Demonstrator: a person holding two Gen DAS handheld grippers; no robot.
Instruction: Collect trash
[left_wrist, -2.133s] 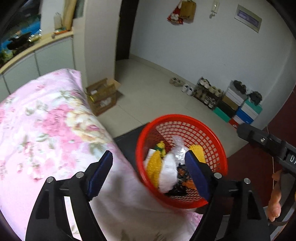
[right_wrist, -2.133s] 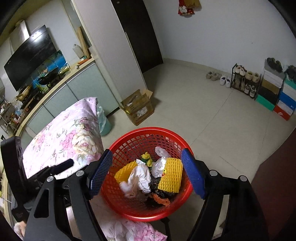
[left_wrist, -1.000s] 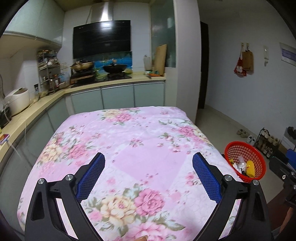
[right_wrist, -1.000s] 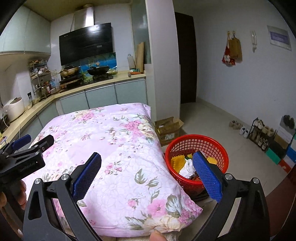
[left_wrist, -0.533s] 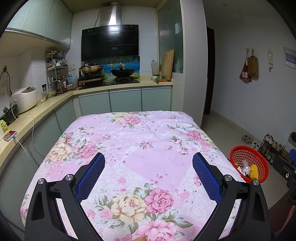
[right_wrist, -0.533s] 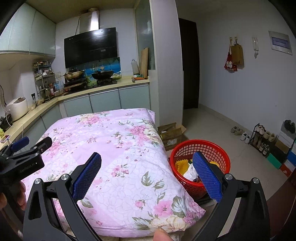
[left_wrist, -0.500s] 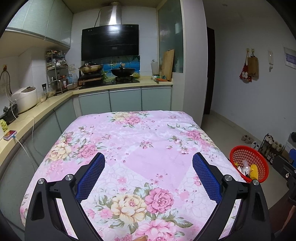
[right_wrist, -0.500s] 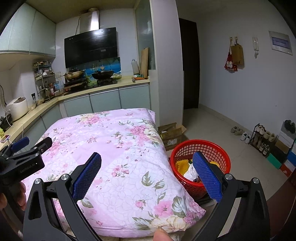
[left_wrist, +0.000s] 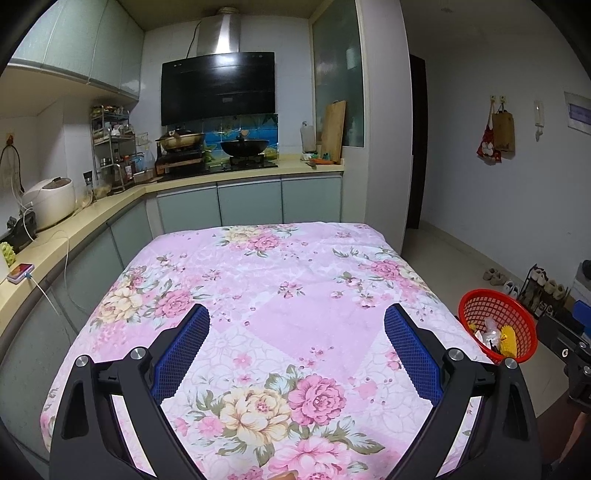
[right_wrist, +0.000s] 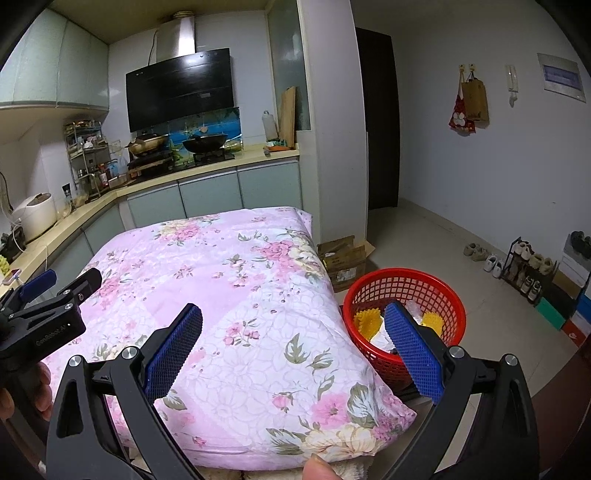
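Both tongs, left and right, gape empty over the floral quilt; red trash basket sits right, nearest the right one.

The pink flowered quilt is soft cloth with a dull look and stitched lines. The round red basket is shiny plastic full of little holes, and yellow foam netting and crinkly see-through plastic lie in it. The left gripper and the right gripper have matt black plastic arms, bumpy blue rubber pads and small shiny metal screws. The black range hood is glossy, with a dull grey metal chimney. The brown box is cardboard. The tall cutting board is wood.
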